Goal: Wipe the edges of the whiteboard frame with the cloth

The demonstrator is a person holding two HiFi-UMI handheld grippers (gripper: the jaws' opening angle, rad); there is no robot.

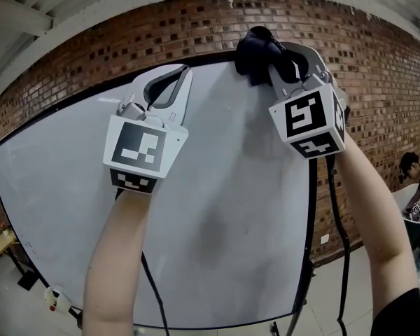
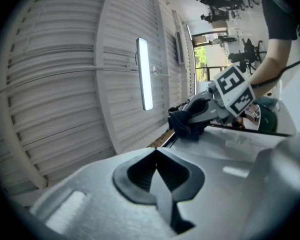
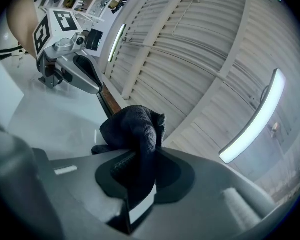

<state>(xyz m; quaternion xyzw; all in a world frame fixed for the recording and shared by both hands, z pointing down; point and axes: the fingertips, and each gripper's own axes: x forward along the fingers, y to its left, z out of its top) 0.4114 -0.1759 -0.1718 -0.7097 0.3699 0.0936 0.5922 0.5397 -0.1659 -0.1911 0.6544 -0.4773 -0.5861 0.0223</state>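
A large whiteboard point(image 1: 217, 208) with a thin black frame point(image 1: 312, 208) stands against a brick wall. My right gripper point(image 1: 266, 51) is shut on a dark blue cloth point(image 1: 255, 54), pressed against the frame's top edge near the upper right corner. The cloth point(image 3: 132, 134) bulges out between the right jaws. My left gripper point(image 1: 169, 82) is shut and empty, resting against the board's face just below the top edge, left of the right one. In the left gripper view the cloth point(image 2: 186, 123) sits on the frame ahead.
A brick wall point(image 1: 378, 82) lies behind the board. A person point(image 1: 416, 194) stands at the far right on the floor. The board's legs point(image 1: 28, 278) and small items sit at the lower left. Cables point(image 1: 336, 215) hang from the grippers. Corrugated ceiling and a strip light point(image 2: 145, 74) are overhead.
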